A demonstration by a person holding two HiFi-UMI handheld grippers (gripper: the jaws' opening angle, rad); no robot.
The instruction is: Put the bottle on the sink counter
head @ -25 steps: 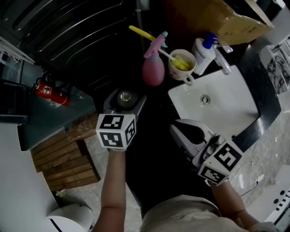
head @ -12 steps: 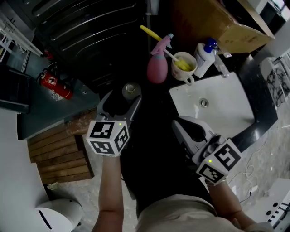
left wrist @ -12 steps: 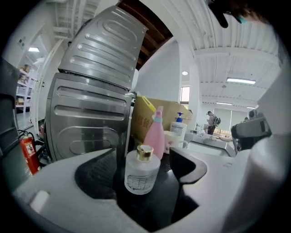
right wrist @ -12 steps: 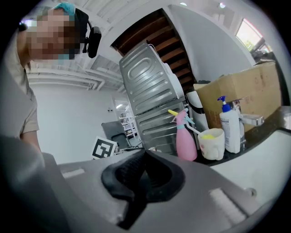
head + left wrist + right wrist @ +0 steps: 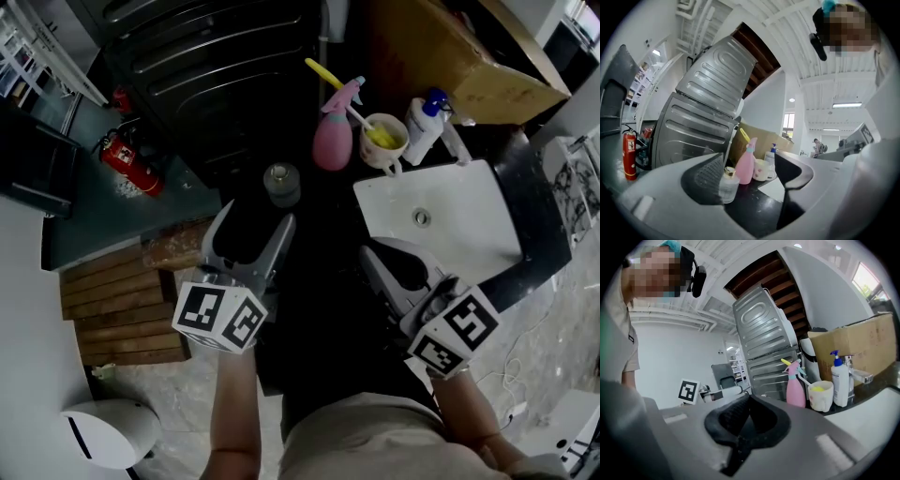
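On counter point(image 5: 754, 204): bottle point(image 5: 281, 184) free | left gripper point(image 5: 255, 217) apart, right gripper point(image 5: 375, 258) together | gold cap point(image 5: 729, 172): left gripper view

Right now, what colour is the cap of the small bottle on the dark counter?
Gold; the cap on the small bottle shows best in the left gripper view.

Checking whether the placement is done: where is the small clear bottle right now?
In the head view the bottle stands on the dark counter, just beyond the open left gripper, left of the pink spray bottle.

One small bottle point(image 5: 281, 183), one pink sprayer point(image 5: 332, 141), one mug point(image 5: 384, 142), one pump bottle point(image 5: 424, 127), one fire extinguisher point(image 5: 131, 161).
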